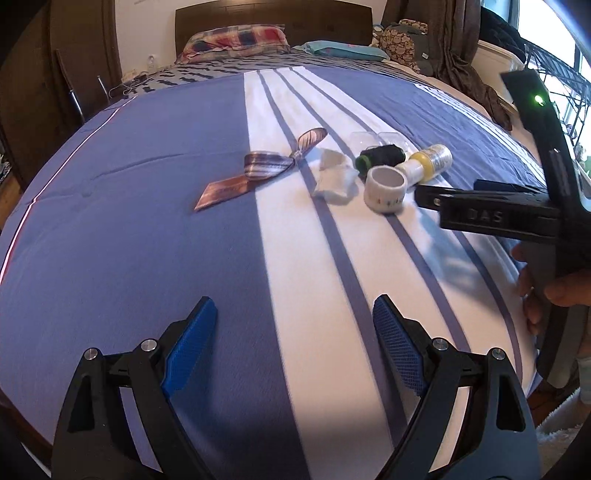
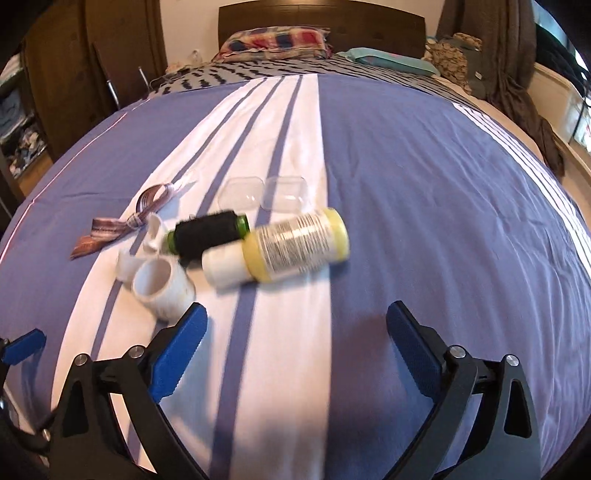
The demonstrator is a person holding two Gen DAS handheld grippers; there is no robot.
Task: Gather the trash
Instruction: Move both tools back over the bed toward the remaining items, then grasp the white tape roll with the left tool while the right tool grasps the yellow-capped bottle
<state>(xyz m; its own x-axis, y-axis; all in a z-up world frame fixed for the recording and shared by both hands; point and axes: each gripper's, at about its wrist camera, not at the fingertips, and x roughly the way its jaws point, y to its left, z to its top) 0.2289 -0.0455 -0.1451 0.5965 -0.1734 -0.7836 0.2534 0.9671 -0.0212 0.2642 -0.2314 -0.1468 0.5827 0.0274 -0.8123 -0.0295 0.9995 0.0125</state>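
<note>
Several small items lie on the blue and white striped bedspread [image 1: 147, 221]. A yellow bottle [image 2: 295, 245] with a white cap lies on its side, also in the left wrist view [image 1: 430, 162]. Beside it are a black thread spool [image 2: 207, 234], a white tape roll [image 2: 164, 288], crumpled white paper [image 1: 334, 179], a striped ribbon [image 1: 258, 170] and a clear plastic case [image 2: 262, 194]. My right gripper [image 2: 295, 332] is open just short of the bottle, and shows from the side in the left wrist view [image 1: 480, 210]. My left gripper [image 1: 295, 325] is open and empty, well short of the items.
Pillows [image 1: 236, 40] and a wooden headboard [image 1: 273, 14] stand at the far end. Clothes are piled at the far right [image 1: 402, 40]. A dark wardrobe [image 2: 74, 74] is on the left. The bed's near edge is below the grippers.
</note>
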